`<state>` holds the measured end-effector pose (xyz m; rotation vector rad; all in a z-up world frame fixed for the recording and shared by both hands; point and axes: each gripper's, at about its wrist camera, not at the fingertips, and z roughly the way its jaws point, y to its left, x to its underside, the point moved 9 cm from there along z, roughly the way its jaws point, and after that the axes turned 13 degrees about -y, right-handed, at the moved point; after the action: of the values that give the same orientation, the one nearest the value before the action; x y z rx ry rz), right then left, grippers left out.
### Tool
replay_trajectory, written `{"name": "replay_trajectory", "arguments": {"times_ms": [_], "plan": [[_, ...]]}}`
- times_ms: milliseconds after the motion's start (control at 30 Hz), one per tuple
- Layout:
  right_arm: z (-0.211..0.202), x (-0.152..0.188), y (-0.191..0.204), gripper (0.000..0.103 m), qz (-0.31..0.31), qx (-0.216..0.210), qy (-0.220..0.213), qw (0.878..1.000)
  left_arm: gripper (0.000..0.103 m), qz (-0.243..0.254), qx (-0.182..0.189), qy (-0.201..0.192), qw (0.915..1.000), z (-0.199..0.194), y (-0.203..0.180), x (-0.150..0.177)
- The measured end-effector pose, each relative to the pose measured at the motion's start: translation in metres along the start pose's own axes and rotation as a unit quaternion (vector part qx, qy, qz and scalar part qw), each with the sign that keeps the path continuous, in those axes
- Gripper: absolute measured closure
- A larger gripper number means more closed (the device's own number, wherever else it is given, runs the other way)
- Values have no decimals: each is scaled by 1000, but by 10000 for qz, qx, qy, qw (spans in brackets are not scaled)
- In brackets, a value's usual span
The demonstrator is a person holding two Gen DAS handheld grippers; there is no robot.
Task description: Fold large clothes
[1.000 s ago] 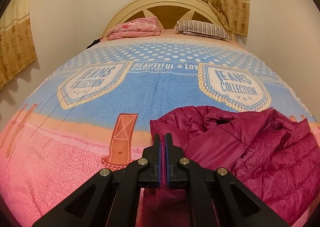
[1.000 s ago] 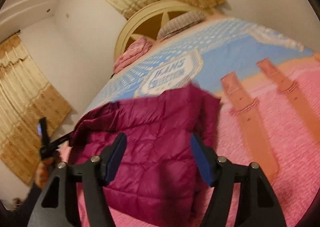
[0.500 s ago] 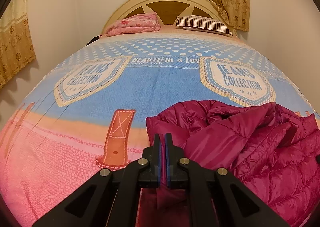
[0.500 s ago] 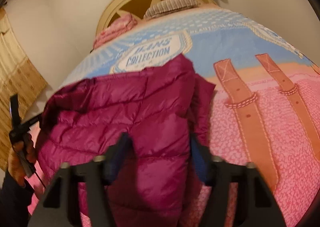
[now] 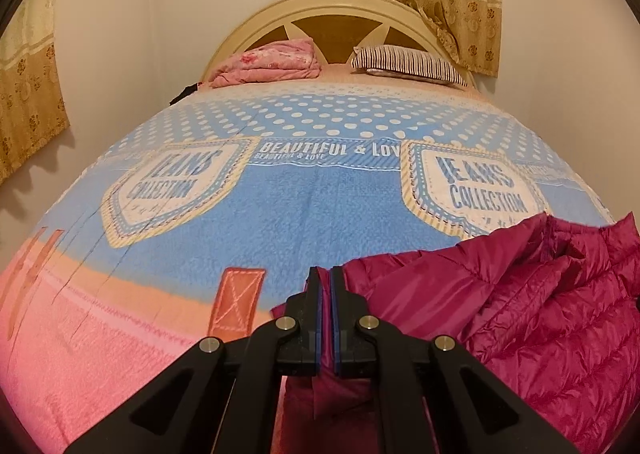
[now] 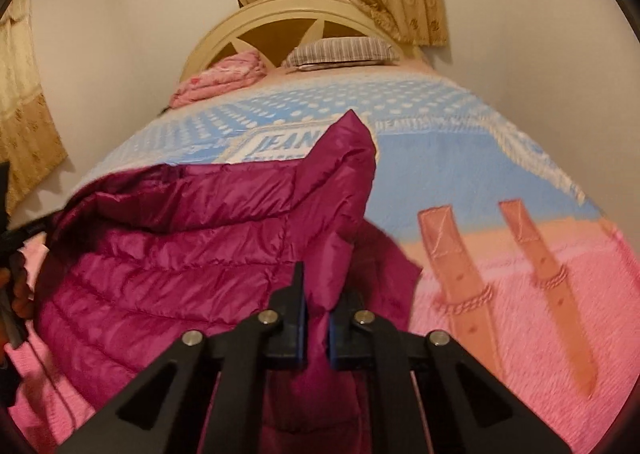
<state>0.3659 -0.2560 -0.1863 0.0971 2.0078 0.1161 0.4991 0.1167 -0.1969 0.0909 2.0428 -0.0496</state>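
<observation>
The right gripper (image 6: pixel 316 318) has just clamped its fingers on the jacket (image 6: pixel 192 254); the left gripper (image 5: pixel 325 318) already grips another edge, so spreading can begin.

Glossy quilted jacket (image 6: pixel 192 254); fuzzy blanket (image 5: pixel 320 206)

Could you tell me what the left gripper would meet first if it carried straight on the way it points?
Apart from the jacket edge it is shut on, the left gripper would probably meet the blanket just ahead; depth is unclear.
</observation>
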Motion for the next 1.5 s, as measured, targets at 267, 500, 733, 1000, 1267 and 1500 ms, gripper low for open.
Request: {"name": "replay_trajectory", "arguments": {"times_ms": [267,500,733,1000,1267,1500], "plan": [[42,43,-21,93,116,305,480,9983,97,-287,-115,585,9978,41,1,29],[46,43,-25,92,113,320,539,9980,25,-461,-978,-525,9927,-8,45,-25],[22,21,-33,40,235,712,175,9970,14,-133,-844,-1228,9887,-68,13,-48],[0,-27,11,33,-36,797,-350,9962,12,318,-959,-680,9926,-22,-29,-7],[73,15,45,33,-394,622,150,9972,12,193,-1139,37,9933,22,-31,40],[85,22,37,33,-326,560,159,9978,12,104,-1225,261,9921,42,-28,63]]}}
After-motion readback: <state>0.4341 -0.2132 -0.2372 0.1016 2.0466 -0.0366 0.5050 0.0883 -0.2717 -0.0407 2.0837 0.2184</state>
